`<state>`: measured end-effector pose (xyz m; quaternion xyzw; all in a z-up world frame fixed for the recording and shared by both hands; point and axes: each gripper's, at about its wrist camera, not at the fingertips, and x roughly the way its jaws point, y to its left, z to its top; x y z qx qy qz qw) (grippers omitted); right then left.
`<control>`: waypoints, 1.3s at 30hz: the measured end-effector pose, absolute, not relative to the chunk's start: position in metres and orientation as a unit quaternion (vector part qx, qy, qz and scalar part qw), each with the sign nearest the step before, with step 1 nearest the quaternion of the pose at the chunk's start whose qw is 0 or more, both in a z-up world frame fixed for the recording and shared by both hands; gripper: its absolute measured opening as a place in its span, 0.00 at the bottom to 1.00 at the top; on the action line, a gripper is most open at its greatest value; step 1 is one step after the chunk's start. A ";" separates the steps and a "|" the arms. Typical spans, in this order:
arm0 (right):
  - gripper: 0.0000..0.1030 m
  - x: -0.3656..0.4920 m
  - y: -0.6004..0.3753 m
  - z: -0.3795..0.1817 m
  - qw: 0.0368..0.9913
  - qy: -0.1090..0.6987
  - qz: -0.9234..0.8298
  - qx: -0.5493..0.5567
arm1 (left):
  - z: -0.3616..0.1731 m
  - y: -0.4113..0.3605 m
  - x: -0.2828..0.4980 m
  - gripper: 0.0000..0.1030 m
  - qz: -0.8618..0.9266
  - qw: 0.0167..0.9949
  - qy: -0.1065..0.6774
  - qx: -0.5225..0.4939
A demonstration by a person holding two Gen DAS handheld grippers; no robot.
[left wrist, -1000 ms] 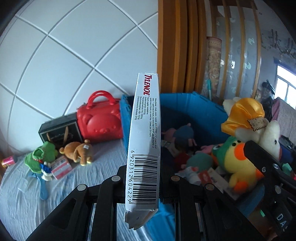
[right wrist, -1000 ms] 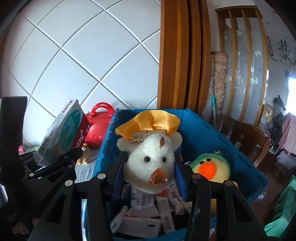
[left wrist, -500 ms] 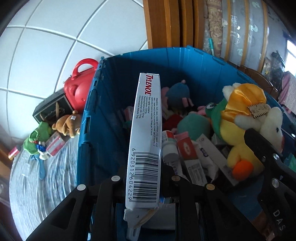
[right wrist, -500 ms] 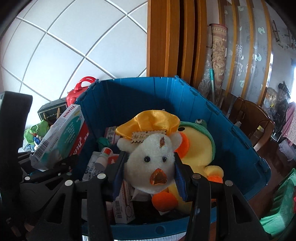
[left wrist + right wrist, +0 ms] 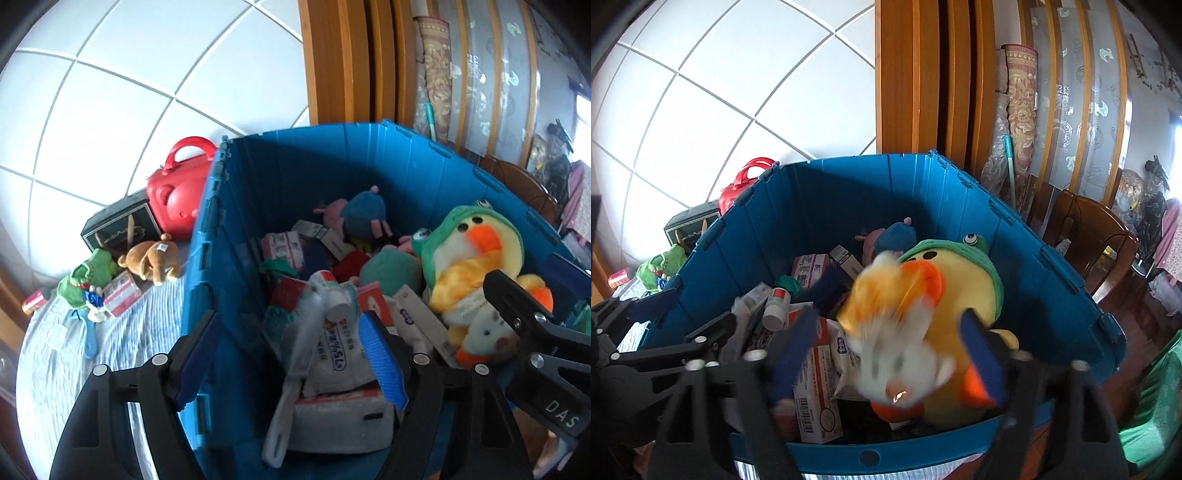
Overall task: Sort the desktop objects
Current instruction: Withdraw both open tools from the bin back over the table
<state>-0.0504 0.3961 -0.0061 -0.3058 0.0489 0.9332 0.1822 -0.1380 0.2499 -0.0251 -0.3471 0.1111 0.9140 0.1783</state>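
A blue plastic bin holds several plush toys and medicine boxes. My left gripper hangs open over its left wall; the Tylenol box is falling, blurred, between its fingers onto the boxes below. My right gripper is open above the bin; the white chick plush with a gold hat drops blurred between its fingers, in front of a yellow duck plush in a green hood. The chick also shows in the left wrist view, beside the duck.
Left of the bin on a striped cloth lie a red bear-face case, a black box, a brown plush dog, a green plush and a small box. A wooden chair stands right of the bin.
Both grippers moved over the bin and opened. The Tylenol box left the left gripper and the chick plush left the right gripper; both are dropping into the bin.
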 end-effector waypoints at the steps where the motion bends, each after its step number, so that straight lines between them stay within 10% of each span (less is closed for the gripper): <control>1: 0.96 -0.049 0.396 -0.005 0.185 0.049 0.934 -0.302 | -0.023 0.245 -0.135 0.75 0.916 0.182 0.108 -0.341; 39: 1.00 0.055 0.093 0.000 0.056 0.003 0.968 -0.244 | 0.003 -0.074 0.019 0.90 0.962 0.028 0.013 -0.273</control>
